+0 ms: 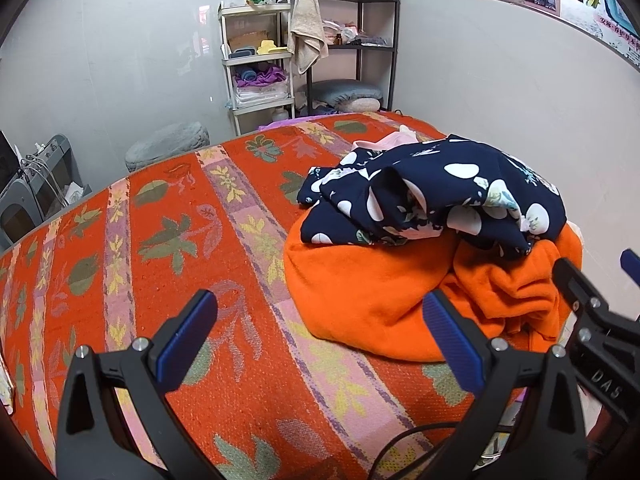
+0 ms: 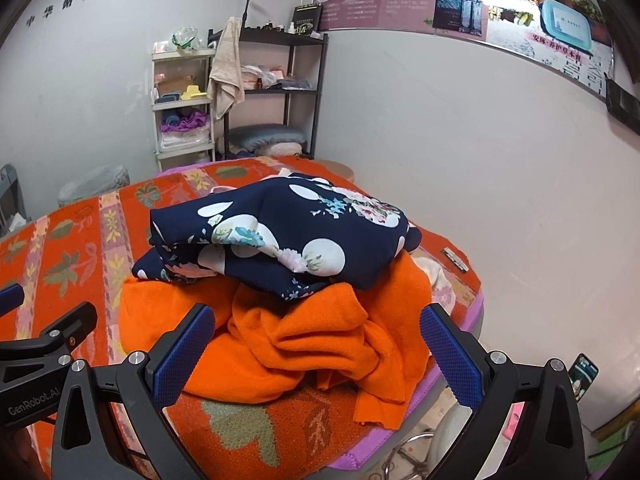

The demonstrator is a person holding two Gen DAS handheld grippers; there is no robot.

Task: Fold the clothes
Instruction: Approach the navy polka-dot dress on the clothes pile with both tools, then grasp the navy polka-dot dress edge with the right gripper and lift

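Observation:
A crumpled orange garment [image 1: 380,292] lies on the bed's right side, with a navy floral garment [image 1: 436,196] heaped on top and a pink garment [image 1: 384,140] behind. My left gripper [image 1: 320,344] is open and empty, over the bedcover just left of the pile. My right gripper [image 2: 316,356] is open and empty, hovering at the orange garment [image 2: 304,344] near the bed's front edge, below the navy garment [image 2: 280,236]. The right gripper also shows in the left wrist view [image 1: 592,304].
The bed has a red floral cover [image 1: 160,248]. The bed's right edge [image 2: 460,344] drops off beside a white wall. Shelves [image 1: 260,64] and a black rack [image 1: 360,48] with a hanging towel stand behind. A grey stool [image 1: 168,148] sits at left.

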